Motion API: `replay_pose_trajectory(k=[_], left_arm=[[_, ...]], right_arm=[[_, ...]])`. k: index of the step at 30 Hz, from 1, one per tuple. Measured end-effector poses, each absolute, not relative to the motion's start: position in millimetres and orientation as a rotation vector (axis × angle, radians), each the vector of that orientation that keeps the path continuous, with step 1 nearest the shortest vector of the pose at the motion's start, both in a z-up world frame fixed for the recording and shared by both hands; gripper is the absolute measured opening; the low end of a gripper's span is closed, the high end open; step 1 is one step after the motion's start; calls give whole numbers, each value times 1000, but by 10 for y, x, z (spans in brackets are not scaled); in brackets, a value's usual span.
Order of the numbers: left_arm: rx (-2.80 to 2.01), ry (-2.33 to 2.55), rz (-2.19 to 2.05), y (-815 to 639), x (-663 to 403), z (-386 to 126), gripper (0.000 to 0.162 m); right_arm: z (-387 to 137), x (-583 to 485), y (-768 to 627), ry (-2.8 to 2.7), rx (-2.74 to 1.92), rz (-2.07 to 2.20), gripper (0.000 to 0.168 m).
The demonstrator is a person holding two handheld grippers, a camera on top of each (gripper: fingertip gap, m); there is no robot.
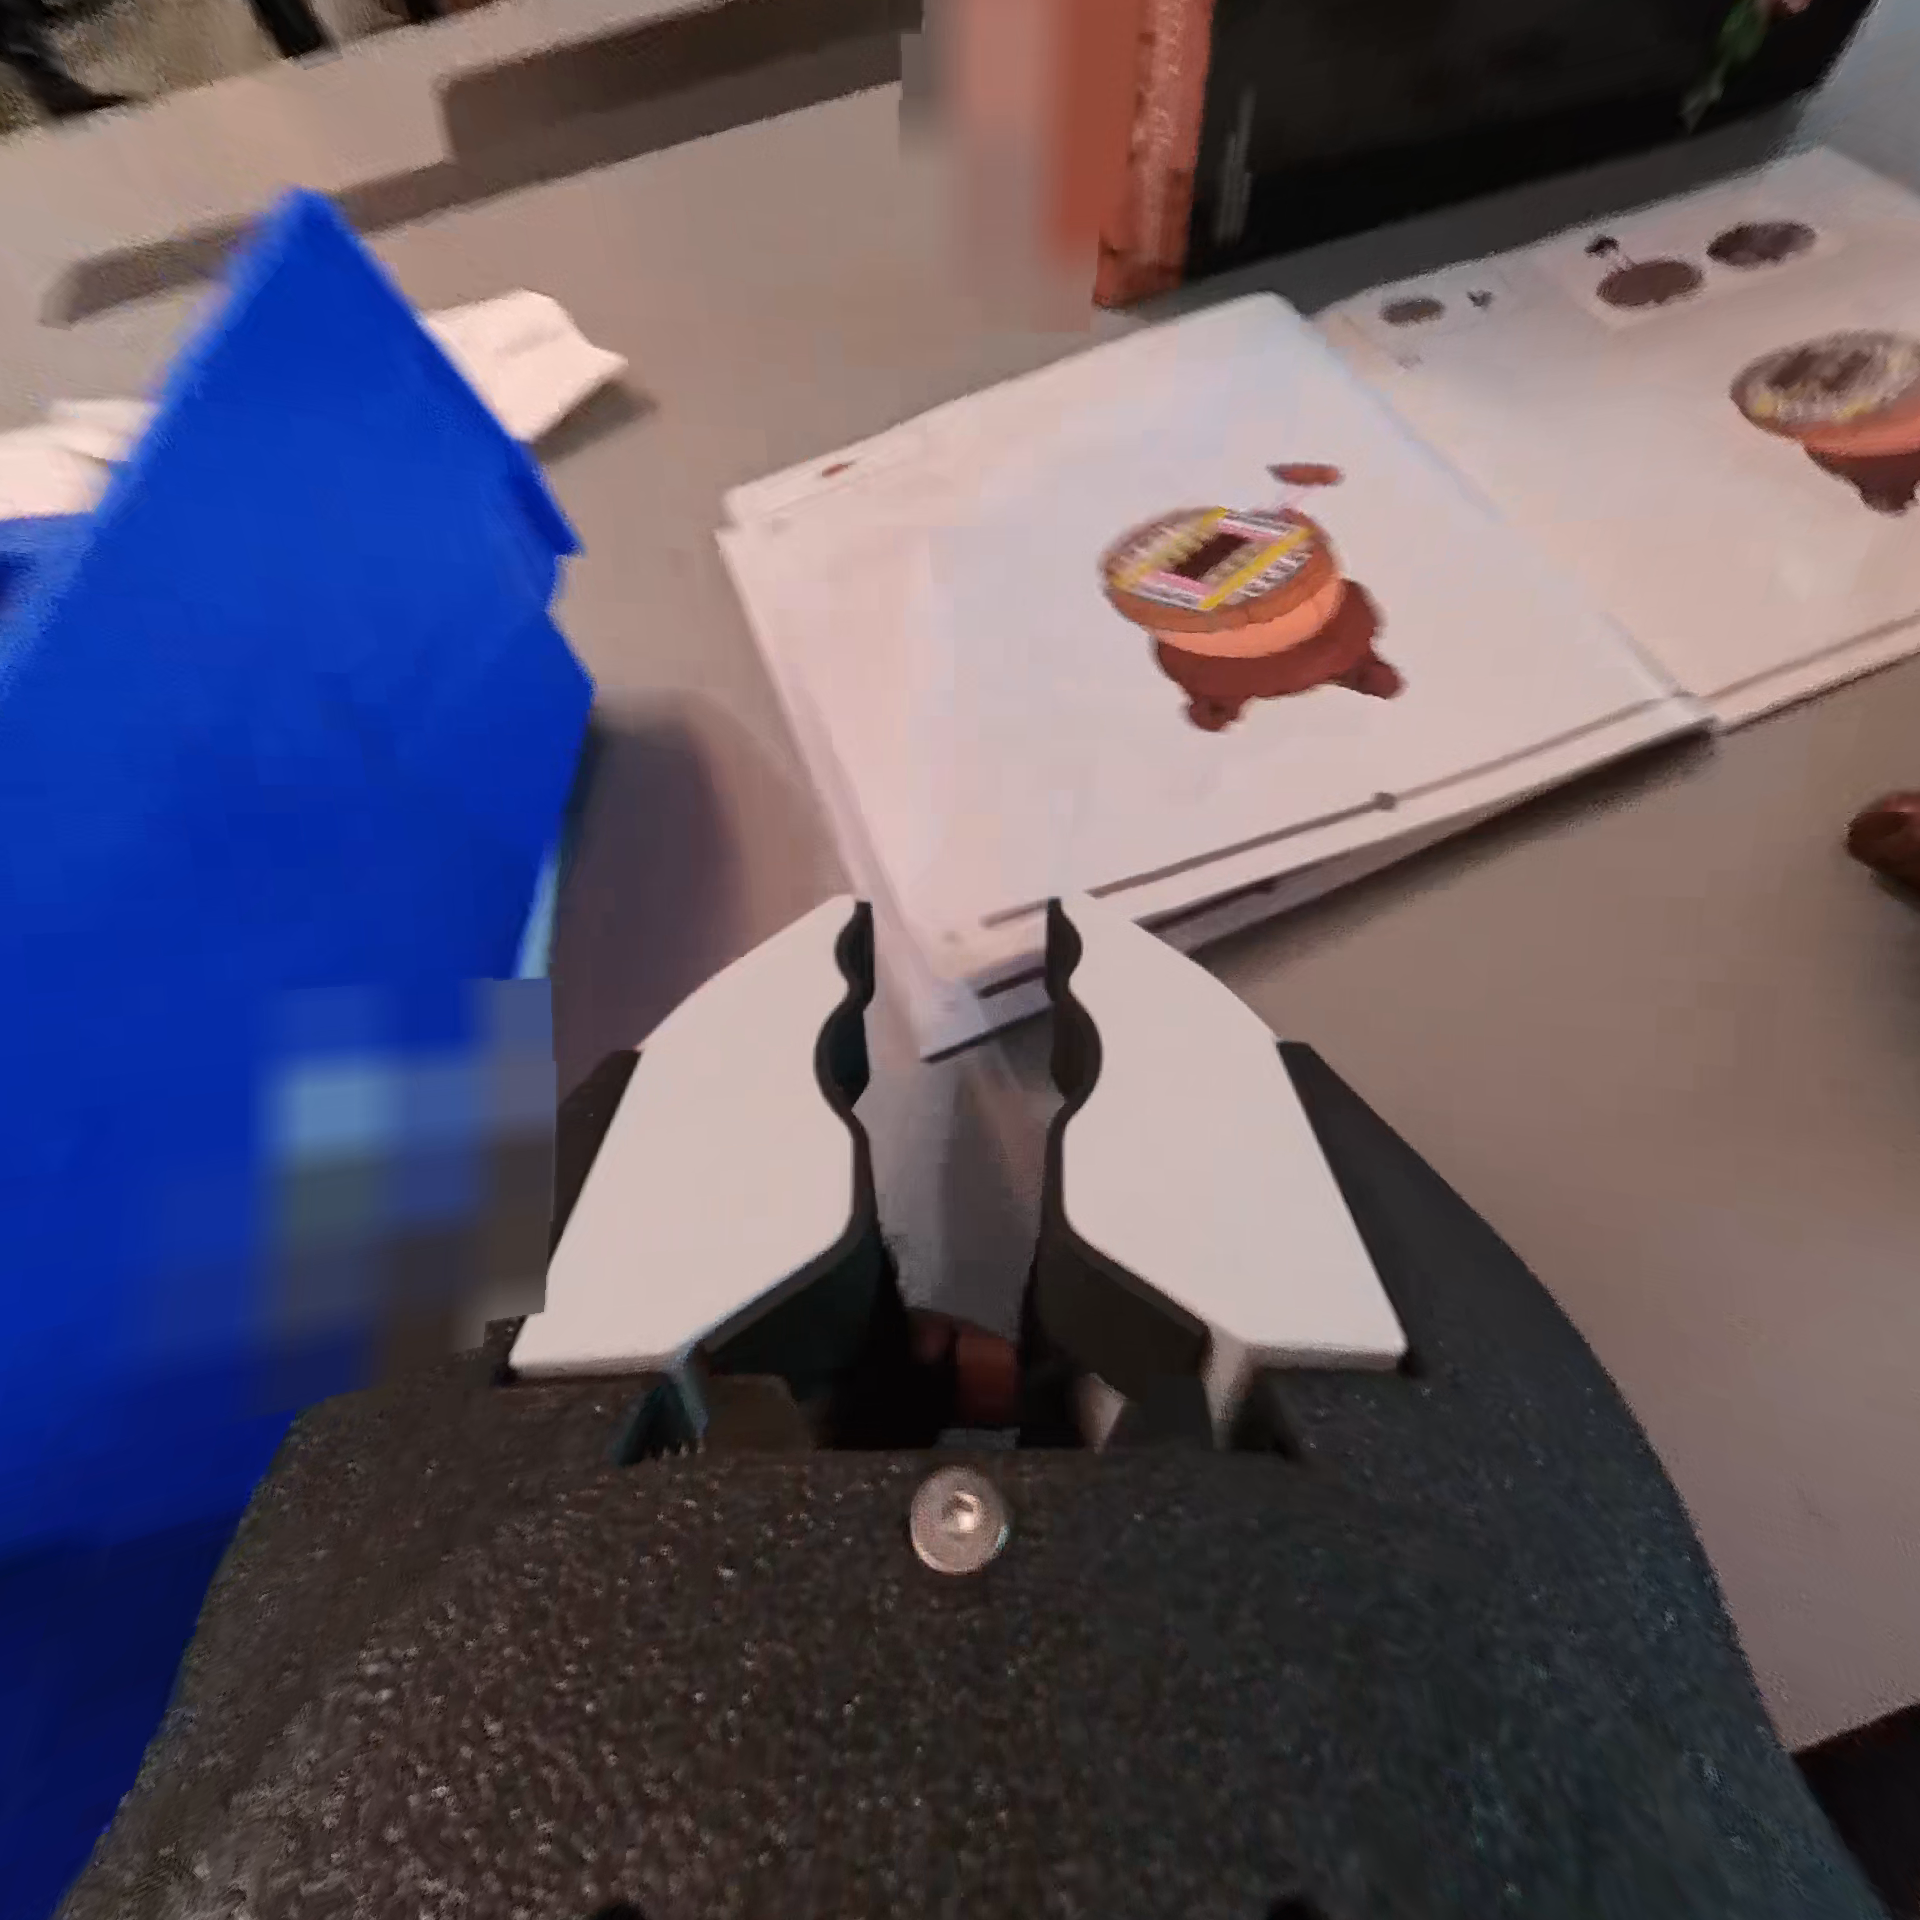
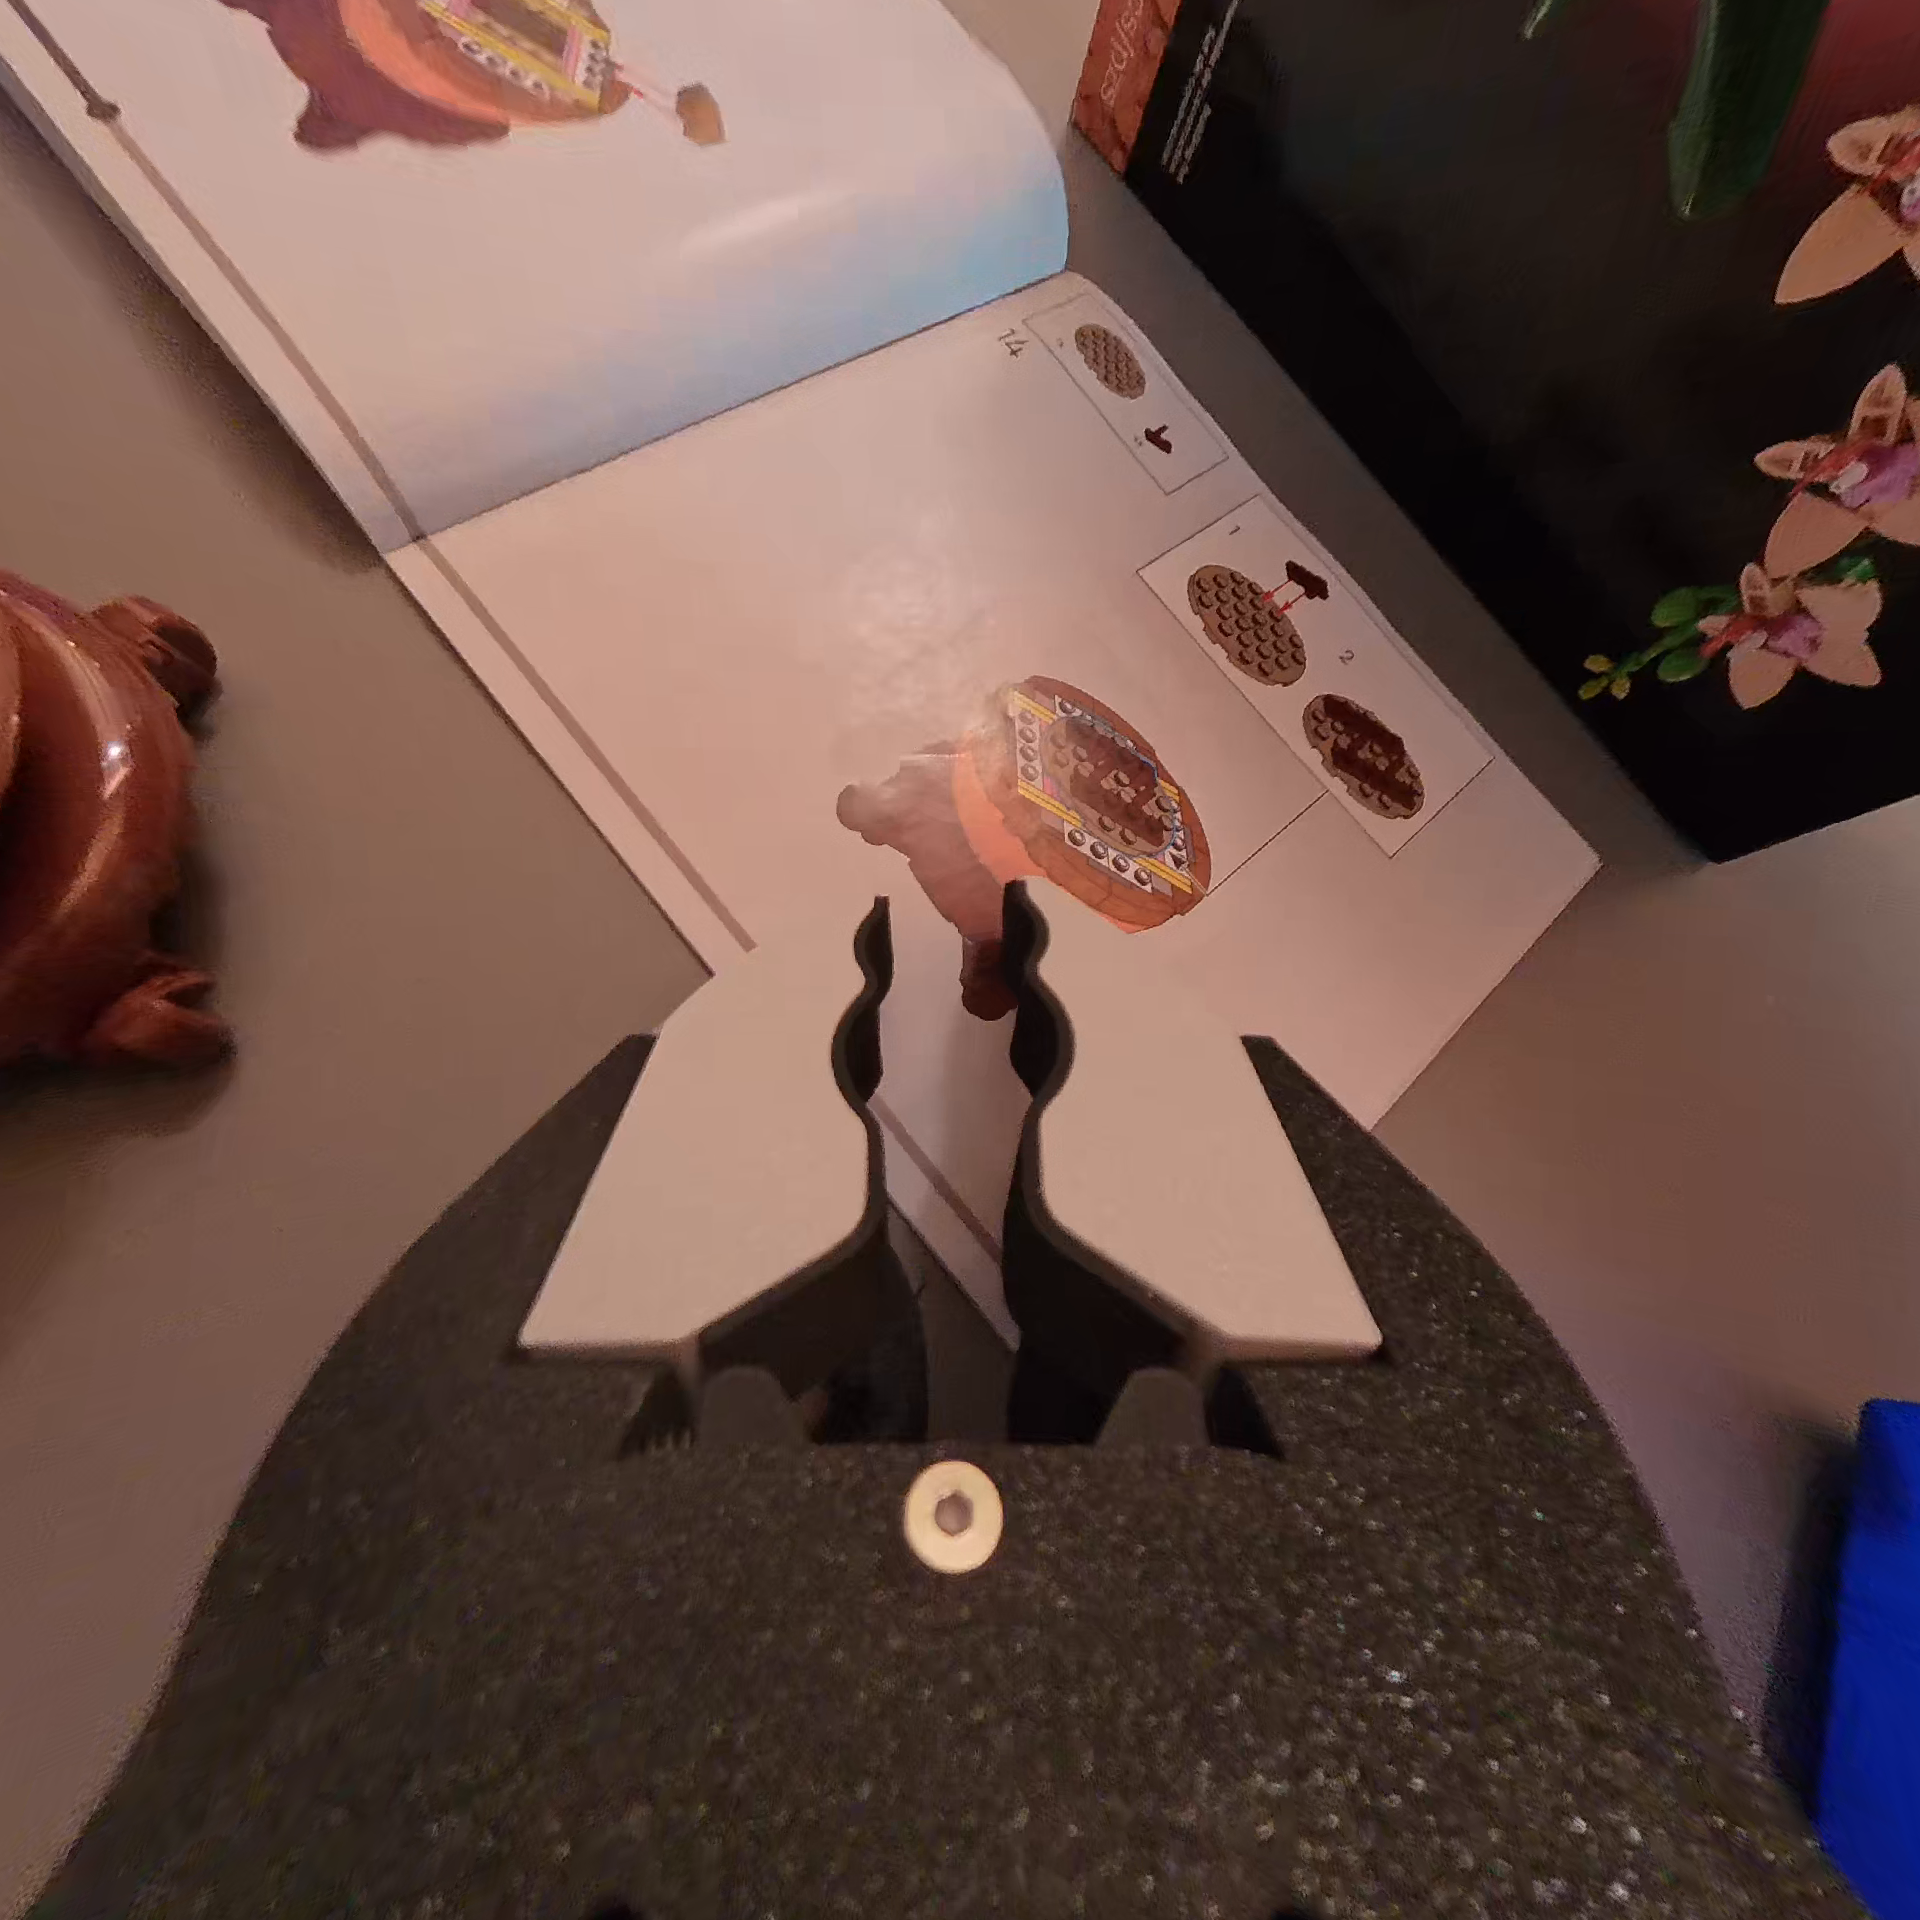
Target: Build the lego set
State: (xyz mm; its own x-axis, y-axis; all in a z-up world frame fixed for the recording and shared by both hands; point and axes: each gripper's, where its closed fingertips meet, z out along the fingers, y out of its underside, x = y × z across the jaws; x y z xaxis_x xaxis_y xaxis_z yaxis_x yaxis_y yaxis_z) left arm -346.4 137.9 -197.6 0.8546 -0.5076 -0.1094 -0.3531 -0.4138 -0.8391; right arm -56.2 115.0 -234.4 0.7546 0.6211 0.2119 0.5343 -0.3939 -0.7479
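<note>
My left gripper (image 1: pixel 958 920) is open and holds nothing. It hovers over the near corner of the open instruction booklet (image 1: pixel 1195 727). A small brown shape (image 1: pixel 966 1361) shows through the gap at the finger roots; I cannot tell what it is. My right gripper (image 2: pixel 948 906) is open with a narrow gap and holds nothing. It hangs over the booklet's right page (image 2: pixel 727 675), just below a printed picture of the pot. The brown lego pot build (image 2: pixel 83 831) stands on the grey table left of the right gripper. Its edge shows in the left wrist view (image 1: pixel 1891 842).
A blue bin (image 1: pixel 260 727) stands close on the left of the left gripper, and its corner shows in the right wrist view (image 2: pixel 1881 1610). The black set box (image 2: pixel 1558 416) with flowers on it stands behind the booklet. White bags (image 1: pixel 520 353) lie beyond the bin. The left gripper's tips are roughly 30 centimeters from the right gripper's.
</note>
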Motion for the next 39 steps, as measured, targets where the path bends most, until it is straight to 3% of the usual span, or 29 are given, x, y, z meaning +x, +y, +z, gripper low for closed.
replay_pose_trajectory(k=[2, 4, 8, 10, 16, 23, 28, 33, 39], left_arm=[[-1977, 585, -92, 1447, -3599, -1787, 38], [-1850, 604, 23, 1517, -3570, -1531, 45], [-1518, 901, -40, 1512, -2680, -1228, 19], [-1488, 1124, -181, 1397, -2094, -1413, 7], [-1691, 1576, -414, 1250, -1489, -2319, 1], [-1774, 1557, -541, 1257, -1532, -2378, 0], [-1822, 1539, -616, 1256, -1534, -2379, 0], [-1811, 1543, -601, 1255, -1534, -2376, 0], [-1795, 1545, -576, 1256, -1535, -2374, 0]], right_arm=[[-2341, -567, 1150, -883, -2070, 110, 19], [-2326, -560, 1154, -950, -2052, 45, 7], [-1795, -904, 1310, -1056, -1707, 82, 3], [-1697, -1154, 1353, -1182, -1667, 254, 4], [-2092, -1514, 1628, -1439, -1857, 755, 1], [-2331, -1671, 1606, -1279, -2211, 1208, 0], [-2367, -1537, 2196, -1061, -2241, 804, 0], [-2188, -1781, 1765, -1446, -1953, 945, 0], [-2373, -1710, 2087, -1476, -1922, 556, 0]])
